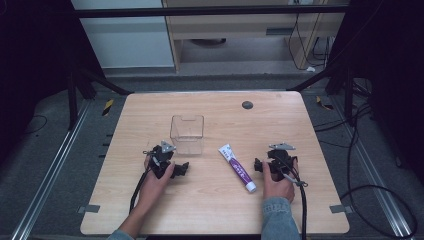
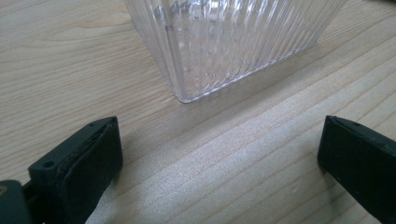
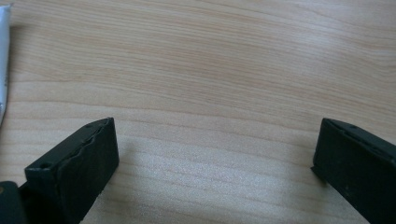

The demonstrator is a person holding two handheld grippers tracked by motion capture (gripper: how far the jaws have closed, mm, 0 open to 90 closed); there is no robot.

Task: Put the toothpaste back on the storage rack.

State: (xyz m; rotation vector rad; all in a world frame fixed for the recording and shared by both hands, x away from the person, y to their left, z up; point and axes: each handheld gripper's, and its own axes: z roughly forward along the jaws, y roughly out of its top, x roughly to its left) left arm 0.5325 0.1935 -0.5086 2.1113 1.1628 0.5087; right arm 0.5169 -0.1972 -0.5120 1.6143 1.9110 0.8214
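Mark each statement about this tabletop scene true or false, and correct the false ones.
1. The clear ribbed container stands upright on the wooden table. True.
2. The toothpaste tube is inside the container. False: it lies flat on the table, to the right of the container and apart from it.
3. The left gripper has its jaws spread wide with nothing between them. True.
4. The right gripper is clamped on the tube. False: its jaws are open over bare wood, and the tube lies beside it.
5. The tube's white cap end points toward the person's side of the table. True.
6. The container holds several items. False: it looks empty.
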